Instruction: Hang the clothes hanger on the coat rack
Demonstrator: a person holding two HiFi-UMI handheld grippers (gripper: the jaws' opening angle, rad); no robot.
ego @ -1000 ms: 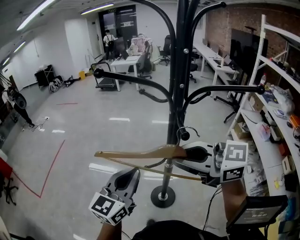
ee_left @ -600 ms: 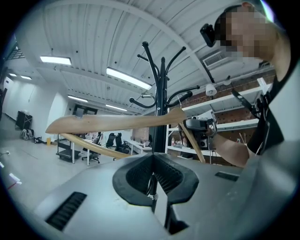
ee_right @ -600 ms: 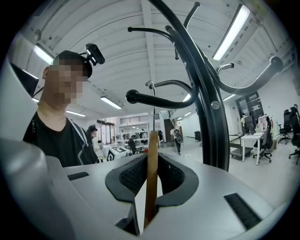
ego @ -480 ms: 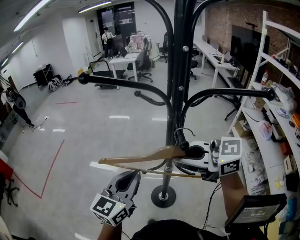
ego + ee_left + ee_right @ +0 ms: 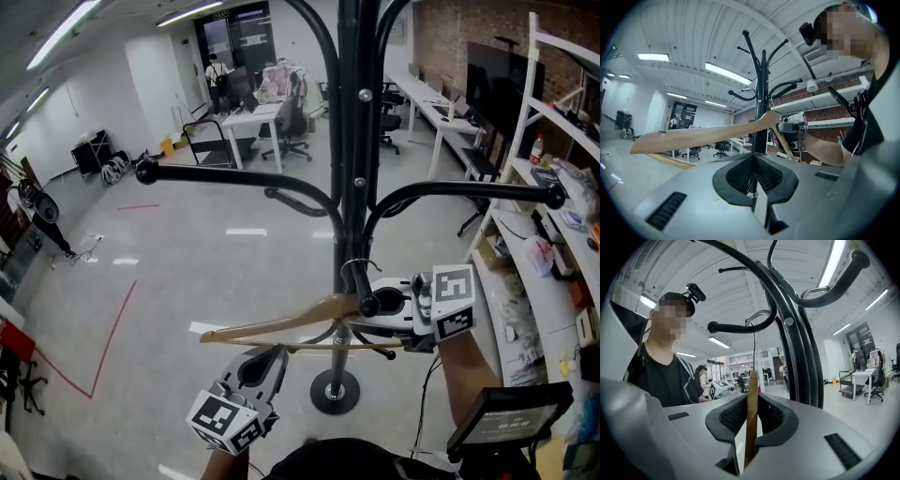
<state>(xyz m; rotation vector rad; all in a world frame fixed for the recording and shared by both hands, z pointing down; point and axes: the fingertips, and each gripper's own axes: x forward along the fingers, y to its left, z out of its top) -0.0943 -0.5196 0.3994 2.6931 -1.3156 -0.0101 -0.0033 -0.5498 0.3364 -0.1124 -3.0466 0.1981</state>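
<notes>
1. The left gripper (image 5: 269, 358) sits lowest and nearest, its jaws pressed together on nothing, just beneath the hanger's bottom bar
2. The wooden clothes hanger (image 5: 277, 324) lies roughly level, its long axis running left to right, the left tip slightly lower
3. The right gripper (image 5: 375, 307) clamps the hanger near its neck; the right arm's end is partly hidden behind it
4. The wire hook (image 5: 348, 267) points up, right against the coat rack (image 5: 350, 150) pole; whether it sits over the short knobbed peg (image 5: 368, 306) is unclear
5. The rack's top is cut off by the upper edge
</notes>
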